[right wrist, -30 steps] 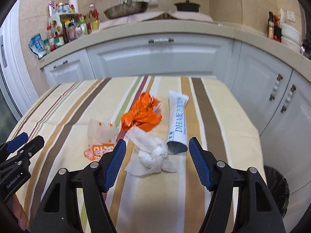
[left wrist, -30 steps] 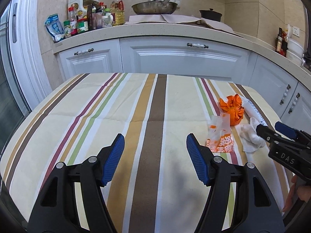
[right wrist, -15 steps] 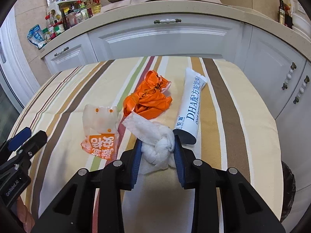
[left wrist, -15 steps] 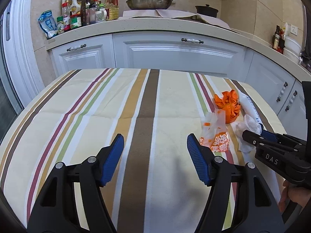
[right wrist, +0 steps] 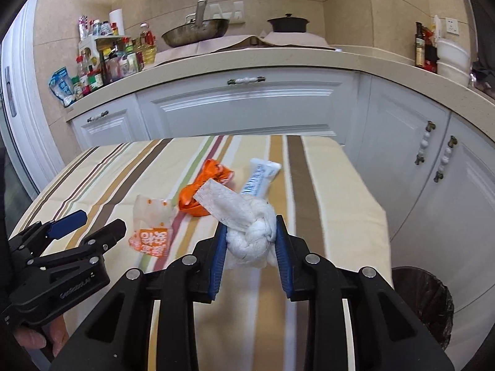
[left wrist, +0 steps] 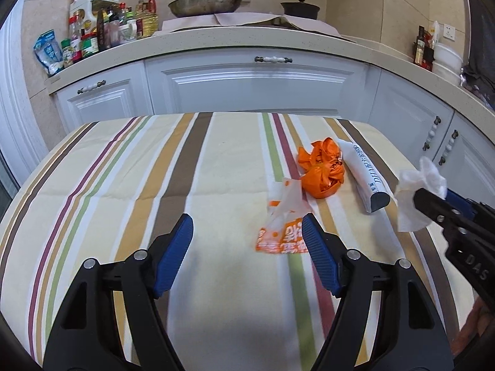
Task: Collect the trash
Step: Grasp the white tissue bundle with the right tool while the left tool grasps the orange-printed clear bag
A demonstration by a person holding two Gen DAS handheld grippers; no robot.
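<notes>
My right gripper [right wrist: 250, 241] is shut on a knotted white tissue wad [right wrist: 250, 232] and holds it above the striped tablecloth [right wrist: 324, 191]; the wad also shows in the left wrist view [left wrist: 414, 194]. On the cloth lie a crumpled orange bag [left wrist: 321, 170], a white tube with blue print [left wrist: 365, 176] and a clear wrapper with orange print [left wrist: 283, 225]. My left gripper [left wrist: 247, 256] is open and empty, just left of the wrapper, and shows in the right wrist view [right wrist: 89, 232].
A black-lined trash bin [right wrist: 423, 303] stands on the floor at the table's right side. White cabinets [left wrist: 253, 83] and a counter with bottles [left wrist: 102, 31], a pan [left wrist: 204, 1] and a pot [left wrist: 300, 7] lie beyond the table.
My right gripper closed on the tissue wad and lifted it off the cloth. My left gripper moved right, toward the wrapper, and stayed open.
</notes>
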